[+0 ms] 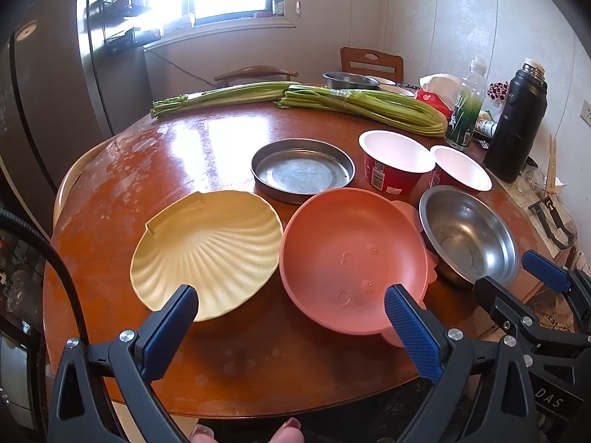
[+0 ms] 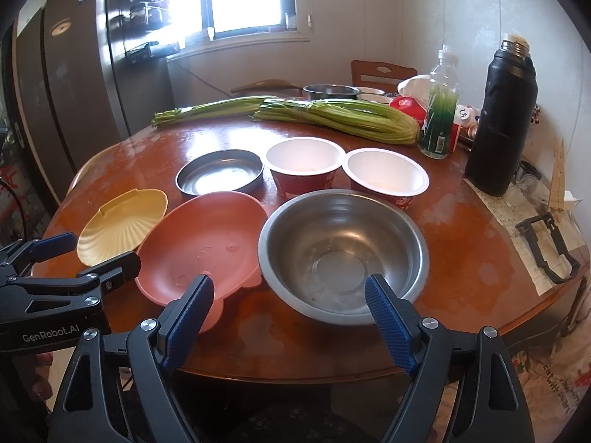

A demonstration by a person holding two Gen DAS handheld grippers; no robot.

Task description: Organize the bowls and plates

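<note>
**Plainly, each open gripper faces its own dish**

Both tools hang at the near edge of the round reddish-brown wooden table, and neither holds anything. The left gripper has its blue-padded fingers spread wide; the cream scallop-shell plastic plate lies just ahead of its left finger, and the salmon-pink round plastic plate with small ears lies ahead of its right finger, so the gap between the two plates sits roughly on the gripper's centre line. The right gripper is equally wide open and points at the near rim of the stainless steel bowl, which lies almost straight ahead between its fingers and touches or nearly touches the pink plate on its left.

Behind these stand a shallow round metal pan and two red paper cups with white insides, farther from both tools.

Judging by this layout, the steel bowl is the right hand's nearest target, while the left must shift sideways to centre on either plate.
</note>
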